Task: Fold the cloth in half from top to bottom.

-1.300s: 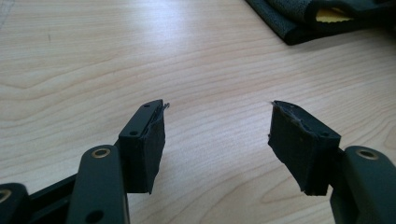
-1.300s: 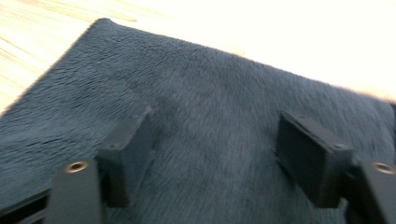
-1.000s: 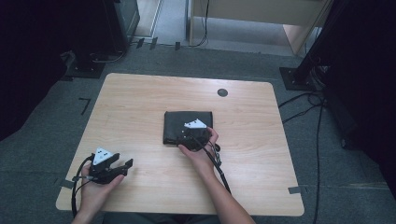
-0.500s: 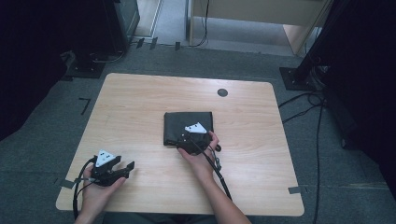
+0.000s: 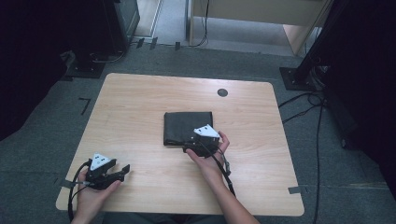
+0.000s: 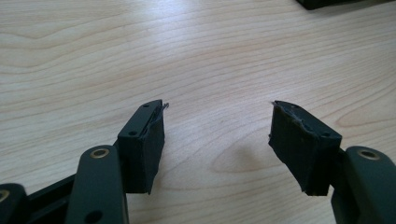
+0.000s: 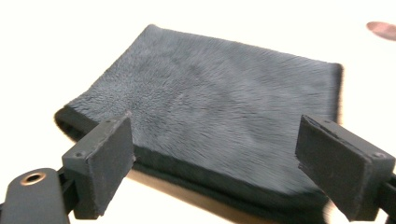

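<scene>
A dark grey fleece cloth, folded into a flat square, lies in the middle of the wooden table. My right gripper sits at the cloth's near edge. In the right gripper view the cloth spreads ahead of my right gripper, whose jaws have just been opening and stand wide apart, pressing on nothing. My left gripper rests near the front left corner of the table. In the left gripper view my left gripper is open over bare wood.
A small dark round cap is set in the table behind the cloth, also seen as the cap. A corner of the cloth shows far off. Black stands and cables are on the floor around the table.
The right hand has drawn back from over the cloth toward the table's front and lifted slightly, its jaws a little wider. The left hand has stayed put.
</scene>
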